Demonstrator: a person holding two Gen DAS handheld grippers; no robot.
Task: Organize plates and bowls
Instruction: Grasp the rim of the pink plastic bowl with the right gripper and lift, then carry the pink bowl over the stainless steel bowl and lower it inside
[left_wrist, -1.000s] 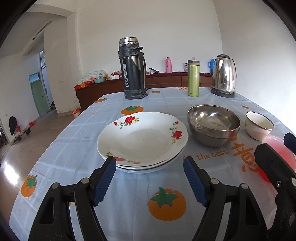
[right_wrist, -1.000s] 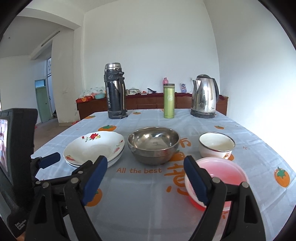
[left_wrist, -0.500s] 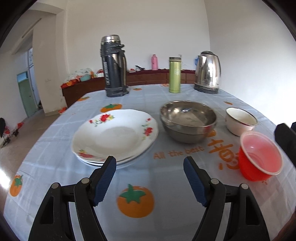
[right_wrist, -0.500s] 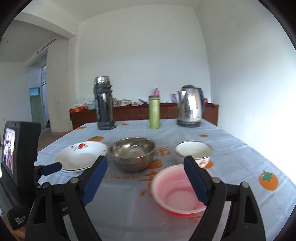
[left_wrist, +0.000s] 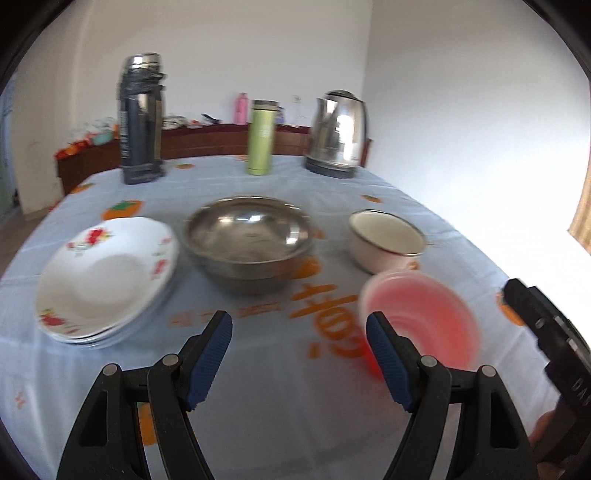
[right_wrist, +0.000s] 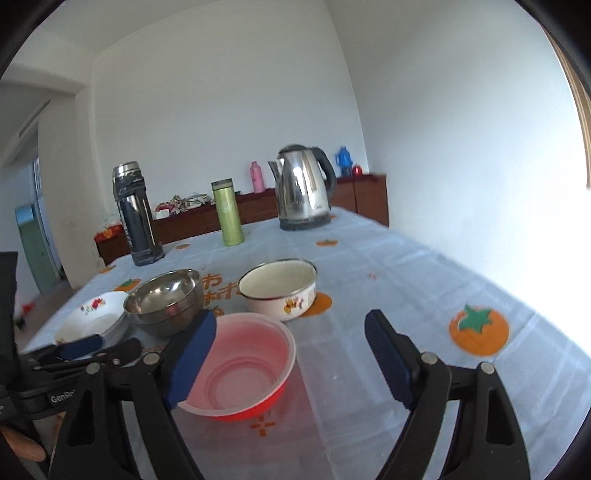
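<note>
A stack of white flowered plates (left_wrist: 107, 273) lies at the left of the table, with a steel bowl (left_wrist: 247, 240), a cream enamel bowl (left_wrist: 386, 240) and a red plastic bowl (left_wrist: 421, 321) to its right. My left gripper (left_wrist: 299, 354) hovers open over bare cloth in front of the steel bowl, holding nothing. My right gripper (right_wrist: 291, 358) hangs above the red bowl (right_wrist: 243, 365). Its jaws are closing, its left finger overlaps the bowl's near rim in view, and neither pad presses on it. The enamel bowl (right_wrist: 279, 291), steel bowl (right_wrist: 166, 299) and plates (right_wrist: 92, 317) lie beyond.
A dark thermos (left_wrist: 142, 118), a green flask (left_wrist: 260, 138) and a steel kettle (left_wrist: 338, 133) stand along the table's far side. A wooden sideboard (right_wrist: 365, 199) runs along the back wall. The table's right edge lies near the white wall.
Both views have swung right: the plates slid to the left of the left wrist view. The red bowl now sits close under the right gripper, whose fingers stand slightly narrower.
</note>
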